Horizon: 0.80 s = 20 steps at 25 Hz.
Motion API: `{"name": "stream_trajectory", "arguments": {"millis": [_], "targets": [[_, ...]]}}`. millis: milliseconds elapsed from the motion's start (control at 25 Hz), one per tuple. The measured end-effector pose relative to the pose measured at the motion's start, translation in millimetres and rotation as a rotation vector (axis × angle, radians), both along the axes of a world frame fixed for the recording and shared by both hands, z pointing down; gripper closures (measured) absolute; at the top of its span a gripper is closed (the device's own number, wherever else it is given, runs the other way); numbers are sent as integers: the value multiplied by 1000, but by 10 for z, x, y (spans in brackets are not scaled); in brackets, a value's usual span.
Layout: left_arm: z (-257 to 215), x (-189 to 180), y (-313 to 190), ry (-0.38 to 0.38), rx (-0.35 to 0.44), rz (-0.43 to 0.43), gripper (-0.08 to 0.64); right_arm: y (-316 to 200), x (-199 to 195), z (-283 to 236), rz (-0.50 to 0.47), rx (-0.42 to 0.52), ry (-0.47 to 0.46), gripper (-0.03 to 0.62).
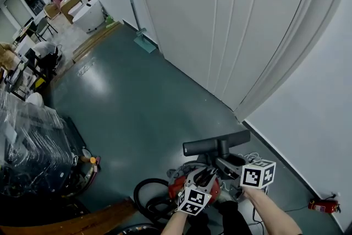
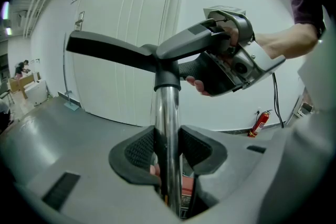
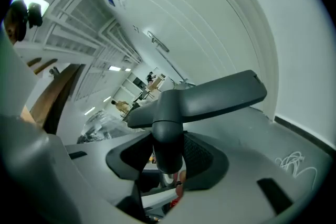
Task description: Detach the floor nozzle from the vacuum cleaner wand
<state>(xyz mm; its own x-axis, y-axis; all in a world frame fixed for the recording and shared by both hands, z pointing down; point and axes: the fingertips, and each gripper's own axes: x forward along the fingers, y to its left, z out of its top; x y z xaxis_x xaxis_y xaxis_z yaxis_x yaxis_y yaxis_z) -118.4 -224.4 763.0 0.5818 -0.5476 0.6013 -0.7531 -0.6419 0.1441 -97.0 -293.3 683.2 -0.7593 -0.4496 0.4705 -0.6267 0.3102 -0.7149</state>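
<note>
2 grips set, joint not yet parted. Left tool [image 2: 168, 152] clamps the shiny chrome metal wand [image 2: 167, 113] just below the joint. Right tool [image 3: 168, 157] clamps the neck of the dark grey T-shaped plastic floor nozzle [image 3: 210, 94]; its head sits just beyond the jaws. Next, likely: brace wand, pull nozzle straight off axially.

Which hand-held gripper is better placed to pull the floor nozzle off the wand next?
Right. The right hand-held gripper is clamped on the floor nozzle at its neck, so it can likely pull it free, while the left hand-held gripper clamps the metal wand, suited to bracing.
</note>
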Motion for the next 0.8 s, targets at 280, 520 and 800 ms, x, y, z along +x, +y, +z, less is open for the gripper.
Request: {"name": "stream_trajectory", "arguments": {"millis": [280, 520, 800], "targets": [[-12, 21, 0, -3, -13, 7, 413, -35, 57, -5, 44, -10, -41, 408], [11, -22, 58, -4, -10, -3, 413, -660, 344, -716, 80, 178, -68, 408], [-3, -4, 95, -32, -47, -5, 411, -636, 443, -1091, 42, 227, -95, 408]]}}
